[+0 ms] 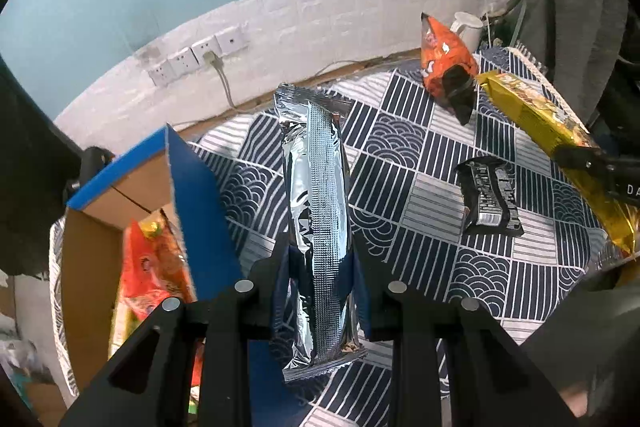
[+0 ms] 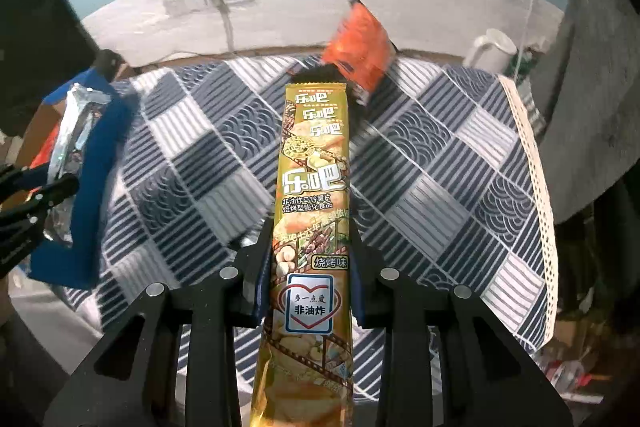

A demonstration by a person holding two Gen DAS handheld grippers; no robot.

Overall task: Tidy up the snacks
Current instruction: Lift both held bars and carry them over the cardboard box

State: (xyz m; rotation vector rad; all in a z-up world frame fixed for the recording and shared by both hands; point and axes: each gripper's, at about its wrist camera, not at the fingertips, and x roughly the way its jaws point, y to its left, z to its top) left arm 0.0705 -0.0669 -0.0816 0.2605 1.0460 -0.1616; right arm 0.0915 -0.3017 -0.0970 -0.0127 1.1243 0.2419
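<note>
Left gripper (image 1: 320,267) is clamped tight on a silver foil snack pack (image 1: 316,211), and that long pack runs straight out along the fingers, its crimped far end aimed up toward the wall, its near end hanging back past the jaws. Crinkled mirror foil, with a ribbed seam down its length. It's held in the air above the surface (image 1: 404,163).

Over on the right, the right gripper (image 2: 310,267) is pinched on a gold chip pack (image 2: 312,211), a slim, glossy sleeve with printed Chinese lettering. Same story: long axis in line with the fingers, top end pointing away toward the wall, tail trailing back under the camera. From the left wrist view it shows slanting across the right edge.

Outward now: a black snack wrapper (image 1: 490,195) lies flat on the cloth, and an orange chip bag (image 1: 444,59) stands puffed at the far edge, near a white mug (image 1: 468,27). To the left, an open cardboard box (image 1: 88,247) with blue flaps, with an orange packet (image 1: 148,267) inside it.

The surface wears a navy-and-white patchwork cloth of stripes and wave scales, lace trimmed on the right. Behind it, a white brick-textured wall panel with wall sockets (image 1: 196,59) and one cable plugged in, teal wall above.
</note>
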